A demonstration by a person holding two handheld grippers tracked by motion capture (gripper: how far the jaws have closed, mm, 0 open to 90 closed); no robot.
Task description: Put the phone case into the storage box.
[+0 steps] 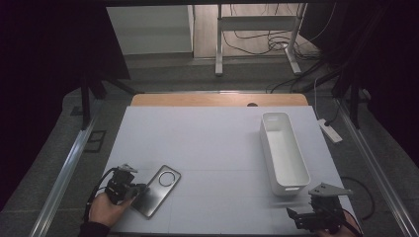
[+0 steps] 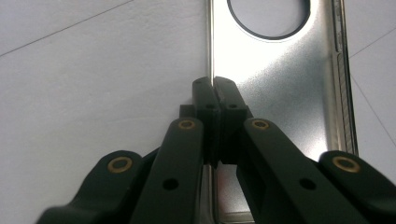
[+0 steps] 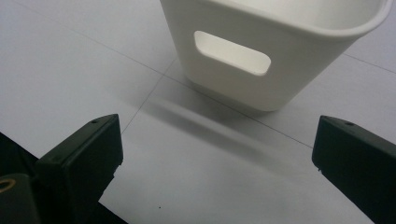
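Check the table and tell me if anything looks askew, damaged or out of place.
Nothing looks damaged or spilled. The phone case lies flat but slanted to the table's edges, with the left gripper shut on its side edge. The white bin stands upright and empty; the right gripper is open before its near end.

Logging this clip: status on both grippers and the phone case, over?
Left gripper shut on phone case edge, case flat on table. Right gripper open, empty, facing white bin. Nothing between case and bin.
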